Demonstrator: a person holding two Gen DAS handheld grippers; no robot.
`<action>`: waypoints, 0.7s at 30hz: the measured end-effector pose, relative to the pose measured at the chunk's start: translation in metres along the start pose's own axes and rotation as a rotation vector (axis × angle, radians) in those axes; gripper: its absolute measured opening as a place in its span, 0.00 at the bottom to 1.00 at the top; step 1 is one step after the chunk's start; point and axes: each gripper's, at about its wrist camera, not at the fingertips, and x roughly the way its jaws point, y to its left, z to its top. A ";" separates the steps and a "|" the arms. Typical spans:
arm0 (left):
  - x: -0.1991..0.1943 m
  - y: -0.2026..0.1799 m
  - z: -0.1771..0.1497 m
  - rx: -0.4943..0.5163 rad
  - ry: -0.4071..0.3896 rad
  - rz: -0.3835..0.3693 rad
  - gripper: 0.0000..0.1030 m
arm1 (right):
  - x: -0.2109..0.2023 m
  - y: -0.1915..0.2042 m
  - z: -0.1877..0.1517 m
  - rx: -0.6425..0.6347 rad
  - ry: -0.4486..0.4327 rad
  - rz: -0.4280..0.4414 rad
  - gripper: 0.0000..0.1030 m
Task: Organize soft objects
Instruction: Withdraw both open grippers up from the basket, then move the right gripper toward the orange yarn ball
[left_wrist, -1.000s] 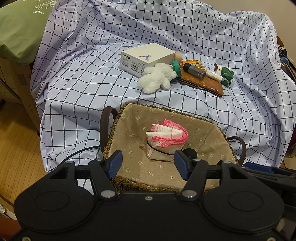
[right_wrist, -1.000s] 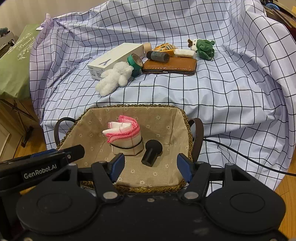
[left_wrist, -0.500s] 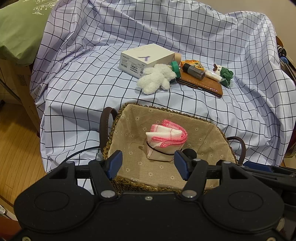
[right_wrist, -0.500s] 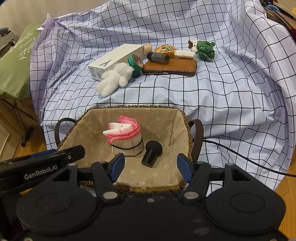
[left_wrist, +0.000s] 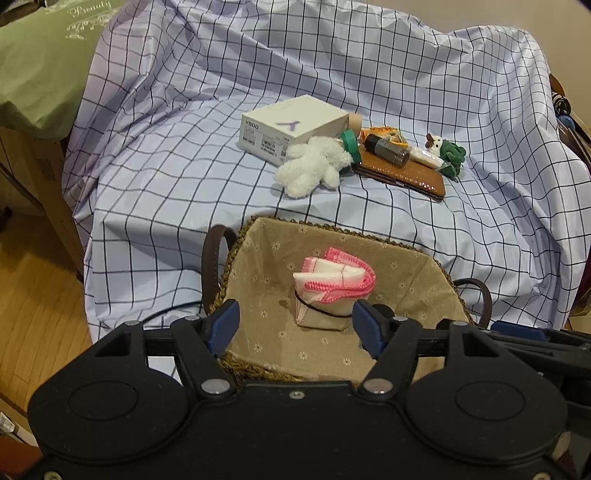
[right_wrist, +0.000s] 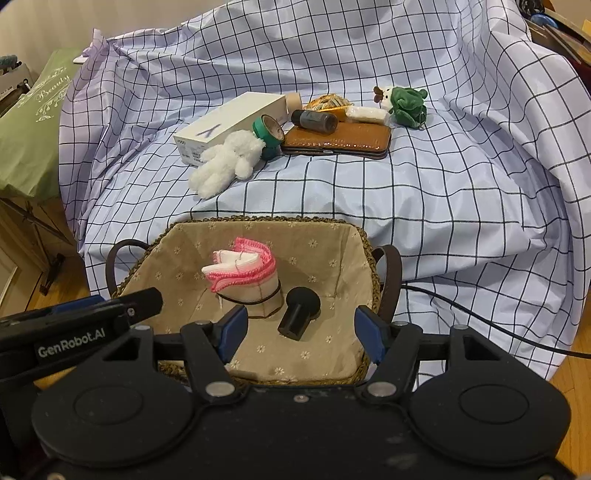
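Observation:
A woven basket (left_wrist: 314, 223) (right_wrist: 258, 220) with a flowered lining sits at the near edge of the checked cloth. Inside it stands a rolled white cloth with pink trim (left_wrist: 332, 280) (right_wrist: 243, 269), bound by a black band. A white plush toy (left_wrist: 314, 166) (right_wrist: 225, 162) and a green plush toy (left_wrist: 448, 153) (right_wrist: 406, 105) lie farther back on the cloth. My left gripper (left_wrist: 295, 326) hovers over the basket's near rim; its jaws are opening, with nothing between them. My right gripper (right_wrist: 301, 330) hangs beside it, open and holding nothing.
A black cylindrical piece (right_wrist: 299, 314) lies in the basket beside the roll. Behind are a white box (left_wrist: 291, 127), a green tape roll (right_wrist: 267, 131), a dark bottle (right_wrist: 314, 120) on a brown wallet (right_wrist: 340, 140), and a yellow knitted item (right_wrist: 328, 101). Wooden floor lies on both sides.
The left gripper's fingers have parted very slightly. Everything else is still.

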 end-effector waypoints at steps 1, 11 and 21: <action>0.000 0.000 0.001 0.004 -0.005 0.001 0.62 | 0.000 0.000 0.000 -0.001 -0.003 -0.002 0.62; 0.000 -0.006 0.018 0.069 -0.036 0.012 0.63 | 0.005 -0.003 0.014 0.013 -0.028 -0.008 0.65; 0.018 -0.010 0.048 0.098 -0.012 -0.009 0.63 | 0.021 -0.010 0.049 0.027 -0.030 -0.029 0.66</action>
